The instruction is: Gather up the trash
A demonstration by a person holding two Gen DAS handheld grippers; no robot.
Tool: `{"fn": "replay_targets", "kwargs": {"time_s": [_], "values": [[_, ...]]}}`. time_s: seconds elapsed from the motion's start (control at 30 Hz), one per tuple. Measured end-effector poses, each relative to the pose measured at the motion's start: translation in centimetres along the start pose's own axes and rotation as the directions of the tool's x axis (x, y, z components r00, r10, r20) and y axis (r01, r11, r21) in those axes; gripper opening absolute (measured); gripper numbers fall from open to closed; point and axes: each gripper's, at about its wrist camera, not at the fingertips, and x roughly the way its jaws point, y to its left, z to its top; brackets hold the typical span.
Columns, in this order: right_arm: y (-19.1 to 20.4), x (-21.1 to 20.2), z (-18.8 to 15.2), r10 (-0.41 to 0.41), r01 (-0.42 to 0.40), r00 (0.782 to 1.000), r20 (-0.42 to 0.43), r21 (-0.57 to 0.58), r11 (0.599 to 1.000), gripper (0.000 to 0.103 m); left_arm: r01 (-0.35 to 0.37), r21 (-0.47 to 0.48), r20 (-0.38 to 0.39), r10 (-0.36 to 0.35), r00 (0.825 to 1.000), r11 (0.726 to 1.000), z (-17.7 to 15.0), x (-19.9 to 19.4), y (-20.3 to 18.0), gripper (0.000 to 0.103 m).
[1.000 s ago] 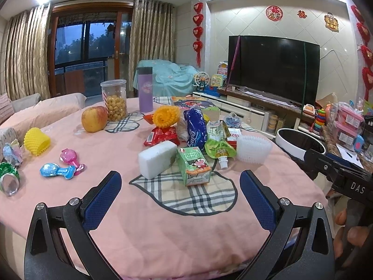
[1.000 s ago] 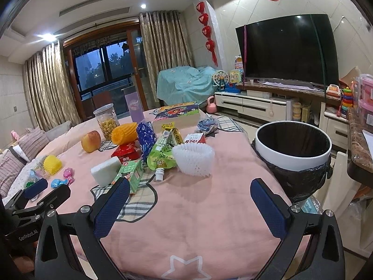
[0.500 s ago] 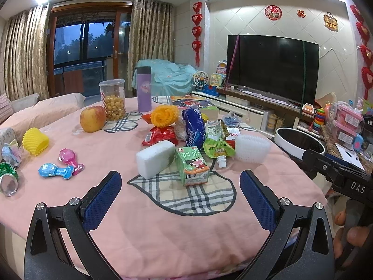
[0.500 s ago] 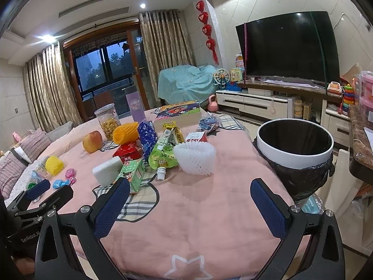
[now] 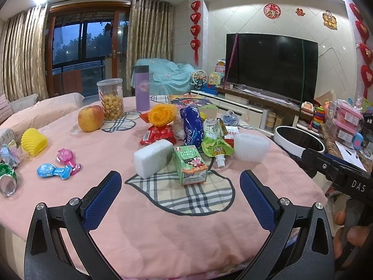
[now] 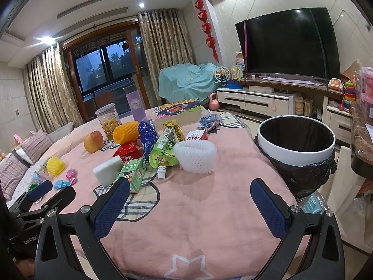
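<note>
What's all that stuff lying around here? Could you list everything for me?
Table: one, pink cloth, checked patches.
Milk carton: one, green, front centre.
Sponge block: one, white, left of carton.
Foam net: one, white, right of pile.
Pouch: one, green, spout forward.
Snack bag: one, blue, upright in pile.
Wrapper: one, red, behind sponge.
Apple: one, red-yellow, left.
Jar: one, clear, yellow snacks inside.
Bottle: one, purple, far edge.
Trash bin: one, white, black liner, beside table.
Left gripper: open.
Right gripper: open.
</note>
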Motion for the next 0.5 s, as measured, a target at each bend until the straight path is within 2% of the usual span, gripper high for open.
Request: {"fn": "replay_targets", "kwargs": {"time_s": [0.5], "values": [[-0.6,0.7,-0.1,0.010,-0.010,0.999,-0.030,0.016,1.000,0.103,0.001,-0.004,-0.043,-0.001,0.999,1.000,-0.5,1.3,0.0,0.103]]}}
